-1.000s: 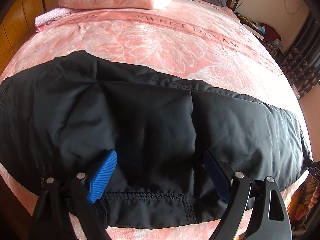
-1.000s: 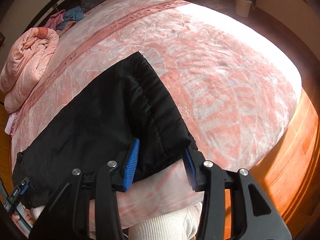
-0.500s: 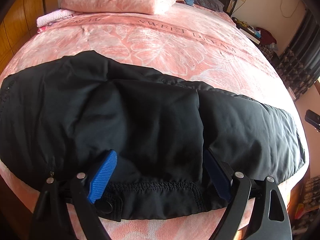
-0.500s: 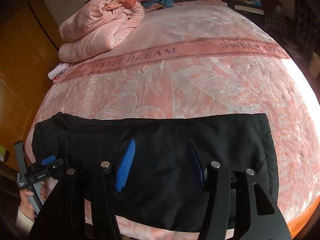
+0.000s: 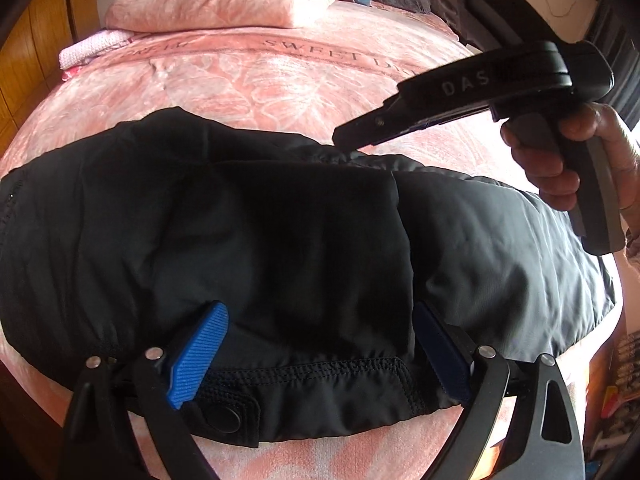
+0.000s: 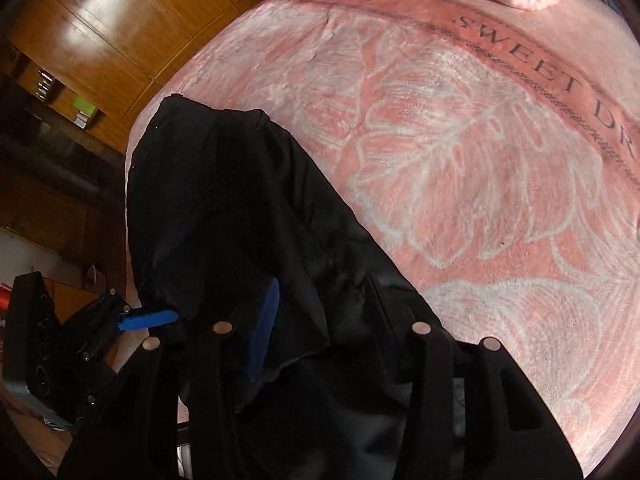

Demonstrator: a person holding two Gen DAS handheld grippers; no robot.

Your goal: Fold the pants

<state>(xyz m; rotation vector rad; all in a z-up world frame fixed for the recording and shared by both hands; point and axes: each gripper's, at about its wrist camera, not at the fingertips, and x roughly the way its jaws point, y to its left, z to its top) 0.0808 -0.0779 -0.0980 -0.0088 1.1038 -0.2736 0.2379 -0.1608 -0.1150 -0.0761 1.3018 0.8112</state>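
Left wrist view shows me the black, padded, slightly shiny nylon pants (image 5: 280, 248) lying across the near edge of the pink plush bed cover (image 5: 256, 80). A moment ago this view held no other tool; now the right gripper (image 5: 348, 140), held in a hand (image 5: 576, 156), has come in over the far edge of the pants from the right. Its jaws have just been closing, and in the right wrist view (image 6: 320, 320) a lifted fold of the black cloth lies between them. I judge they pinch this cloth, but the dark fabric hides the far pad. It means, I think, that the leg end is carried over toward the waist, so the fold in half is underway and not yet laid down.

My left gripper (image 5: 320, 352) stands over the stitched waistband with its snap tab (image 5: 224, 420). Its jaws have just been opening and are spread wide, with ribbed blue pads (image 5: 200, 356) resting at the cloth but not pressing it together.

The pants look puffy and slippery, with soft creases. The cover is fluffy, with pale leaf patterns.
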